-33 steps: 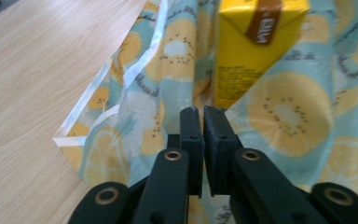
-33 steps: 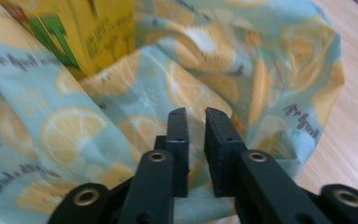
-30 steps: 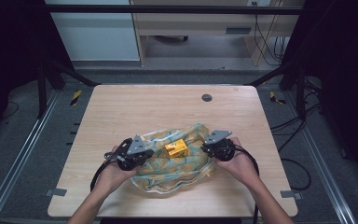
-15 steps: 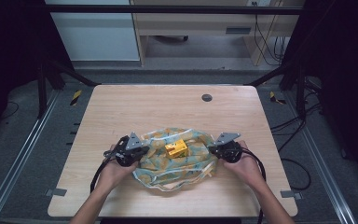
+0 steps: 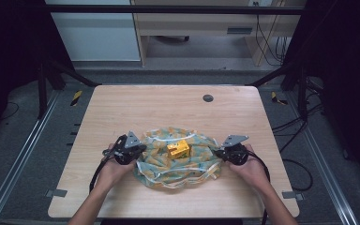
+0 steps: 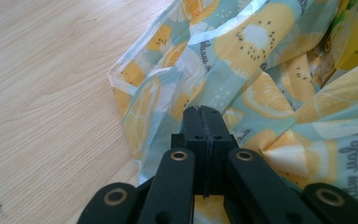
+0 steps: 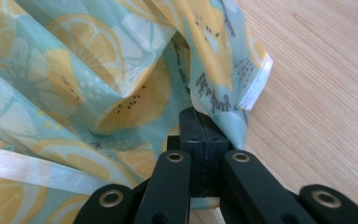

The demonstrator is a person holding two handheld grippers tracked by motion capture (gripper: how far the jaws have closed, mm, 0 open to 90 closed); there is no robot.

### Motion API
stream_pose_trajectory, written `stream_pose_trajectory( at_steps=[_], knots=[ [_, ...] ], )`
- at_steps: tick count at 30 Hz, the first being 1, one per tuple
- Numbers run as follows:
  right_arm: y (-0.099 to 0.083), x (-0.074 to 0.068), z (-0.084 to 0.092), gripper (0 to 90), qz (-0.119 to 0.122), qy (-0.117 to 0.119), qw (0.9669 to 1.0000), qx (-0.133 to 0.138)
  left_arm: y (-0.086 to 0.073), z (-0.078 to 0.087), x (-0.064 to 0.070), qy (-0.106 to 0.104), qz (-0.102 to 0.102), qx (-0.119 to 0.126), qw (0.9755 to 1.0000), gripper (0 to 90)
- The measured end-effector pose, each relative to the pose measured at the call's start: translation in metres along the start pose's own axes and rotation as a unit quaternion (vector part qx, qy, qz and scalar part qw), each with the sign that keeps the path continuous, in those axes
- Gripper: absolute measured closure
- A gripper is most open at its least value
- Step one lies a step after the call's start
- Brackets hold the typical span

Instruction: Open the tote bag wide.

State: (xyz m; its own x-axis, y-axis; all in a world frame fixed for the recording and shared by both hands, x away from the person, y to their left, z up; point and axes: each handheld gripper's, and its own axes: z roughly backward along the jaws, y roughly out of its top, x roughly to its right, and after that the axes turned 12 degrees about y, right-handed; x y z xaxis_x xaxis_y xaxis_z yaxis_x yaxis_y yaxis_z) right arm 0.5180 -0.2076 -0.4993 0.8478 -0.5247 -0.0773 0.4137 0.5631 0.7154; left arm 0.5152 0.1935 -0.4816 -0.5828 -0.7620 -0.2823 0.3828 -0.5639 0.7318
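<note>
Wooden table [image 5: 122,112], dark frame around, grey floor beyond. Left gripper [image 5: 138,151] at bag's left edge, fingers closed flat, pinching fabric. Fruit-print bag [image 5: 197,166] spread mid-table, near front edge, white handles loose. Yellow box [image 5: 178,149] sits on bag, middle. Right gripper [image 5: 220,153] at bag's right edge, fingers closed on fabric fold.

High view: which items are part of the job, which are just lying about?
In the job: fruit-print bag, yellow box on it, left gripper and right gripper shut on the bag's edges.
Lying about: dark round disc on the table.
</note>
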Motion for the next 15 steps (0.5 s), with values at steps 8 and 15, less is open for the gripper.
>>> stream_pose_trajectory(
  at_steps=[8,15],
  knots=[
    [-0.0065,0.0071,0.0038,90.0,-0.004,0.009,0.9999,0.014,-0.0033,-0.0048,0.0004,0.002,-0.001,-0.012,0.9999,90.0],
    [-0.0088,0.0091,0.0051,90.0,-0.004,0.015,0.9997,0.019,-0.0044,-0.0083,0.0004,-0.002,0.004,-0.020,0.9998,90.0]
  ],
)
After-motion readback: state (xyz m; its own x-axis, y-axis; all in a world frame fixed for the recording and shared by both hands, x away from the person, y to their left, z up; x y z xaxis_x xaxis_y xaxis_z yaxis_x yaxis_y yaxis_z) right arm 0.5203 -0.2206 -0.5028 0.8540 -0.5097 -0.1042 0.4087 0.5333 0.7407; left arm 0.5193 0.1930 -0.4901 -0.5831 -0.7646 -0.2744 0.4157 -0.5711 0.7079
